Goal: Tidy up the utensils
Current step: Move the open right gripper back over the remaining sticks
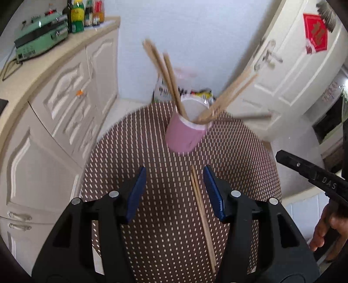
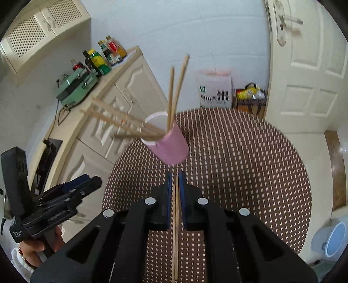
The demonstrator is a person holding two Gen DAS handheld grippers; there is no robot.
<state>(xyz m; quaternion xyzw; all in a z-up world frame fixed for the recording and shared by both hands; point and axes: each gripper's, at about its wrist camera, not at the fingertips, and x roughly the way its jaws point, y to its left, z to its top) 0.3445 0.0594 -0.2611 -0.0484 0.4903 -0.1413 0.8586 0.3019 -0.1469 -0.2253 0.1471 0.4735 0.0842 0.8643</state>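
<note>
A pink cup [image 1: 184, 136] with a white inside stands on the round brown dotted table [image 1: 152, 152] and holds several wooden chopsticks [image 1: 165, 74] that lean out left and right. A pair of chopsticks [image 1: 202, 215] lies on the table below the cup, near the right finger of my open, empty left gripper [image 1: 175, 189]. In the right wrist view the cup [image 2: 171, 145] is just ahead, and my right gripper [image 2: 175, 191] is shut on a pair of chopsticks [image 2: 175, 228] that runs back between its fingers. The left gripper [image 2: 65, 196] shows at lower left there.
A cream cabinet run [image 1: 65, 104] with a green appliance [image 1: 41, 37] and bottles [image 1: 84, 15] stands to the left. A white door [image 1: 293, 71] is at the right. A rice bag [image 2: 214, 89] and a box [image 2: 250, 98] sit on the floor beyond the table.
</note>
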